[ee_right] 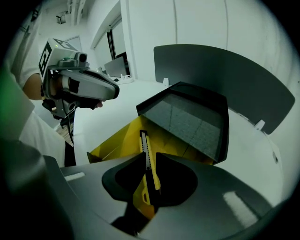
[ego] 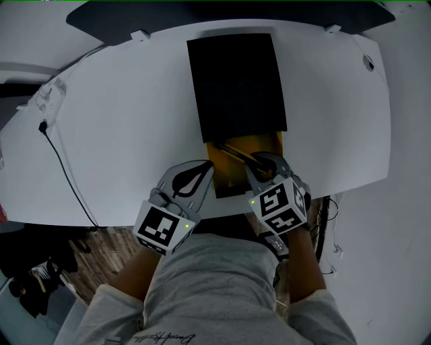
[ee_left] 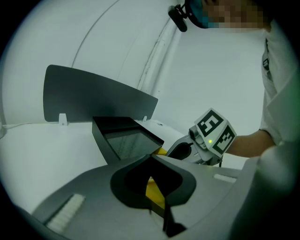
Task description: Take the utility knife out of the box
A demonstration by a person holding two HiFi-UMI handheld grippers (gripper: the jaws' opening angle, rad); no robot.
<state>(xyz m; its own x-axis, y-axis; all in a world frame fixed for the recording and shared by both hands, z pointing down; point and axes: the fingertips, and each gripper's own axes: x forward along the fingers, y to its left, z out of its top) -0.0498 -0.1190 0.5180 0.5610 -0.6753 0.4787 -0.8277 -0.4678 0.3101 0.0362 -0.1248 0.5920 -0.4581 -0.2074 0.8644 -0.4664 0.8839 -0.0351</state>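
Note:
A black box sleeve (ego: pixel 236 84) lies on the white table (ego: pixel 121 114), with its yellow inner tray (ego: pixel 266 145) slid out toward me. The yellow and black utility knife (ego: pixel 236 153) lies slantwise in the tray. My right gripper (ego: pixel 259 162) points steeply down over it. In the right gripper view the knife (ee_right: pixel 146 159) runs through the gap between the parted jaws of that gripper (ee_right: pixel 149 178), and the pads do not press on it. My left gripper (ego: pixel 205 170) is at the tray's left side, its jaws closed on the tray's thin edge (ee_left: pixel 154 190).
A black cable (ego: pixel 64 165) trails across the table's left part to its near edge. A dark curved panel (ego: pixel 222 17) stands behind the table's far edge. The tray's near end overhangs close to the table's front edge, above my lap.

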